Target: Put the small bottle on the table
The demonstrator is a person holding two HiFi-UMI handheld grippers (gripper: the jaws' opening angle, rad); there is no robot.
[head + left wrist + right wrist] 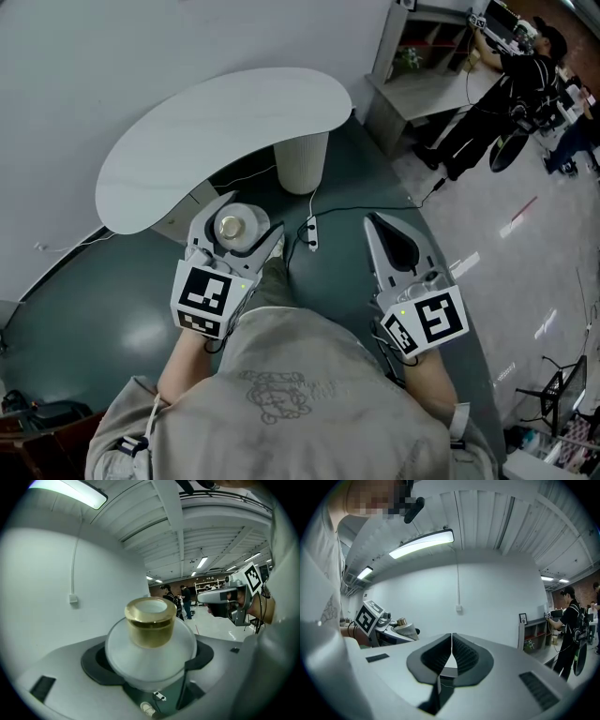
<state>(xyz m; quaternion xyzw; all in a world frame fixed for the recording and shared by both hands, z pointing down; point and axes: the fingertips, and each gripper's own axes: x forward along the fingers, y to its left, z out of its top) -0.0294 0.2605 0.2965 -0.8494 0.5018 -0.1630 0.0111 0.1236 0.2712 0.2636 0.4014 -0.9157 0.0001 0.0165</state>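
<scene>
The small bottle (pixel 232 228) is frosted white with a gold cap and stands upright between the jaws of my left gripper (pixel 236 225), which is shut on it. In the left gripper view the bottle (pixel 150 653) fills the middle, its gold cap (pixel 149 620) on top. It hangs in the air, short of the near edge of the white curved table (pixel 187 141). My right gripper (pixel 398 246) is held level to the right, its jaws shut with nothing between them. The right gripper view shows the black pads (pixel 461 654) meeting, and the left gripper with the bottle (pixel 405 629) at left.
A ribbed white pedestal (pixel 302 161) holds the table up. A power strip (pixel 311 232) and cable lie on the dark green floor (pixel 84 319). A grey shelf unit (pixel 422 75) and a person in black (pixel 506 94) are at the far right.
</scene>
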